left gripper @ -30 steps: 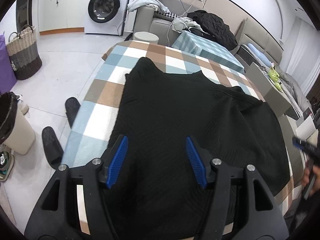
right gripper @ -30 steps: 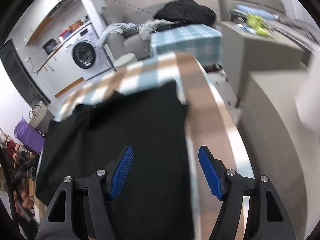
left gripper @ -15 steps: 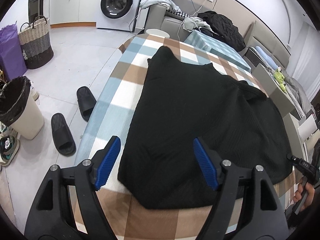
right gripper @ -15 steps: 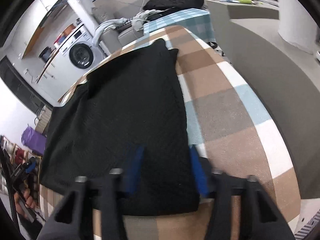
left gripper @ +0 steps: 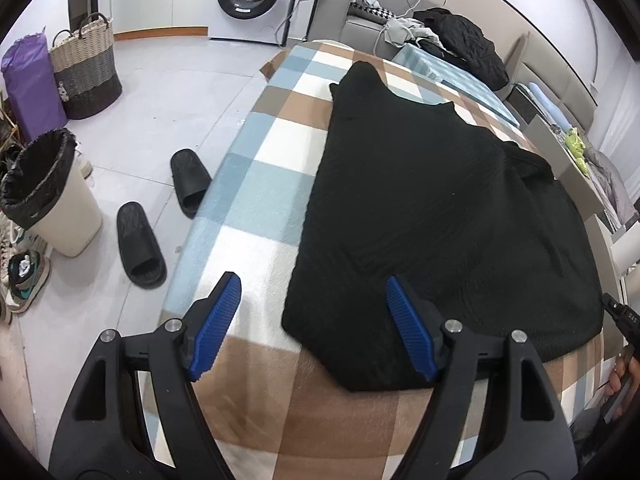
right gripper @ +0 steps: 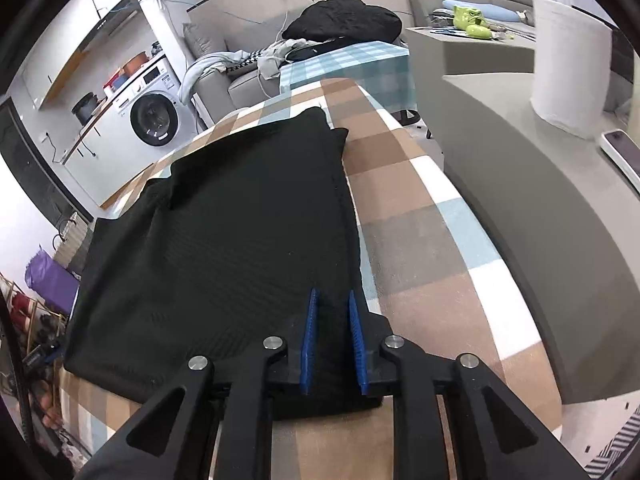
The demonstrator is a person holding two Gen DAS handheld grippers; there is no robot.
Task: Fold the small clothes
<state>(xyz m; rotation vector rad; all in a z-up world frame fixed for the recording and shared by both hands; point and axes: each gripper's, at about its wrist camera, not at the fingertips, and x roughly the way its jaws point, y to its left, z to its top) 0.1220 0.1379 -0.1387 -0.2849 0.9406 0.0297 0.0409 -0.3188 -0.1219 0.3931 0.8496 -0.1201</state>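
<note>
The right claw has just closed, seemingly pinching the black garment at its near corner. The left claw stands open over the other corner. Next, it should grip there.

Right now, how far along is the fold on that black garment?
Done: the black garment lies spread flat on the checked table cover, no fold visible yet. In hand: the right gripper has just been closing, its pads narrowed around the near corner's fabric; the left gripper is open, straddling the other near corner, not gripping. Left: the left grasp and every fold.
</note>
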